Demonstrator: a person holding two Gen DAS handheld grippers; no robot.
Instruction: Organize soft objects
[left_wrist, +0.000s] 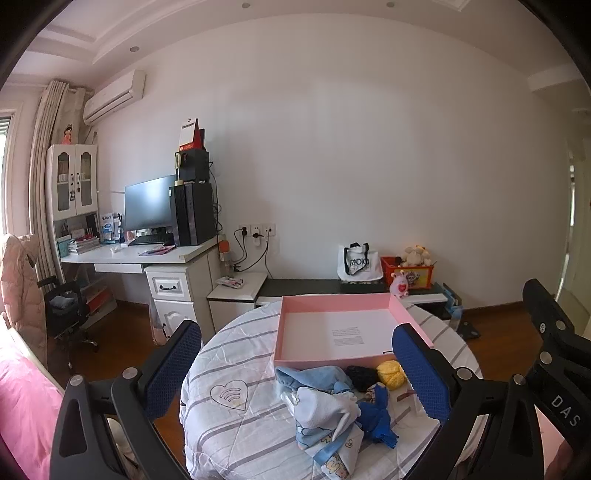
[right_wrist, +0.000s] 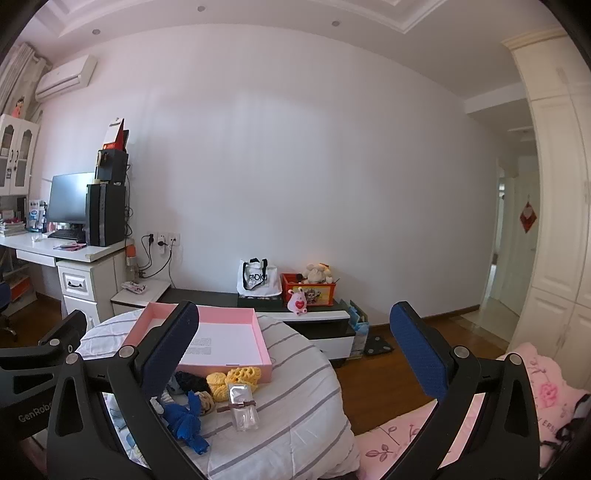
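Note:
An open pink box lies on a striped quilt mound. In front of it lies a pile of soft things: a light blue garment, a white patterned cloth, a dark blue fabric piece, a black scrunchie and yellow crocheted pieces. A clear pouch with a brown strap lies beside them. My left gripper is open and empty above the pile. My right gripper is open and empty, right of the pile.
A white desk with a monitor and computer tower stands at the left. A low dark cabinet along the wall carries a white tote bag and a red toy box. Pink bedding lies at the right, wood floor between.

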